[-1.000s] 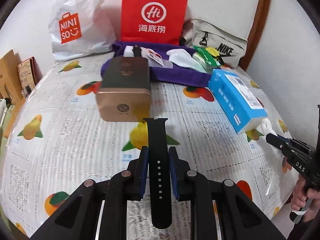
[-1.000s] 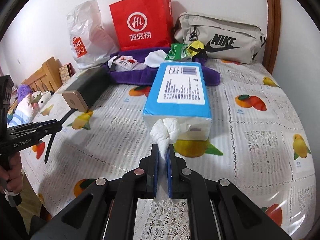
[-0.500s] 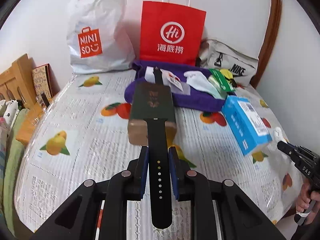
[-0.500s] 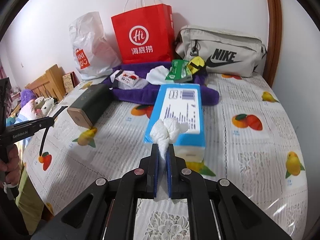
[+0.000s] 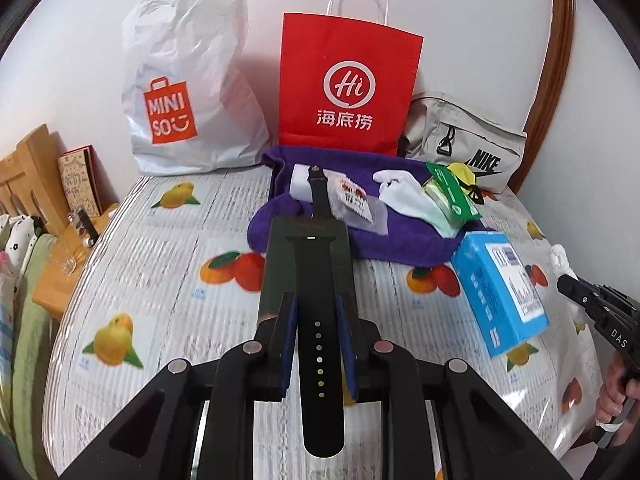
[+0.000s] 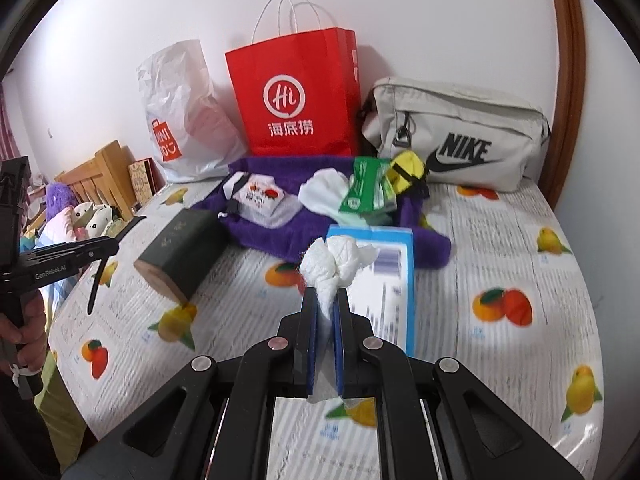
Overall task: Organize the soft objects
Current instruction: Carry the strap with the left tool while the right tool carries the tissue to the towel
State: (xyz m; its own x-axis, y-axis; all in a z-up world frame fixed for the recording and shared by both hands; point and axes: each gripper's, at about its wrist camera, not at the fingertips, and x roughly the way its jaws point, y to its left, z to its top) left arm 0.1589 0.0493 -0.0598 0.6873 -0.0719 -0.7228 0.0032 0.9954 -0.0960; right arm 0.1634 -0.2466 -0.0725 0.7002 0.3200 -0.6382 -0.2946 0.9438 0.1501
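So right now both claws are loaded and up off the table, which has a fruit-print cover (image 5: 168, 264). The left claw (image 5: 318, 344) is clamped on a black watch strap (image 5: 320, 364), pads pressing its two edges partway along, with the holed end poking back toward the camera and the other end sticking out forward over the dark green box (image 5: 306, 264). The right claw (image 6: 328, 332) is pinched tight on a wad of white tissue (image 6: 336, 268), held in the air in front of the blue tissue pack (image 6: 386, 280) that sits toward the right side of the table. Handling-wise, the strap looks like rubbery silicone: light and bendy, and in the right wrist view its free ends droop and curl from the claw. I'd guess gripping near the middle like this is the sane choice, since it won't slip much but will flop. The tissue is basically weightless and squashes to nothing, so the squeeze is fine, but it'll tear or shed if it snags, and it could cling to the pads on release. The obvious home for both seems to be the purple towel (image 6: 272, 240) at the back of the table, in front of the red paper bag (image 6: 296, 92), where a white glove (image 6: 324, 192) and other small soft bits already sit.
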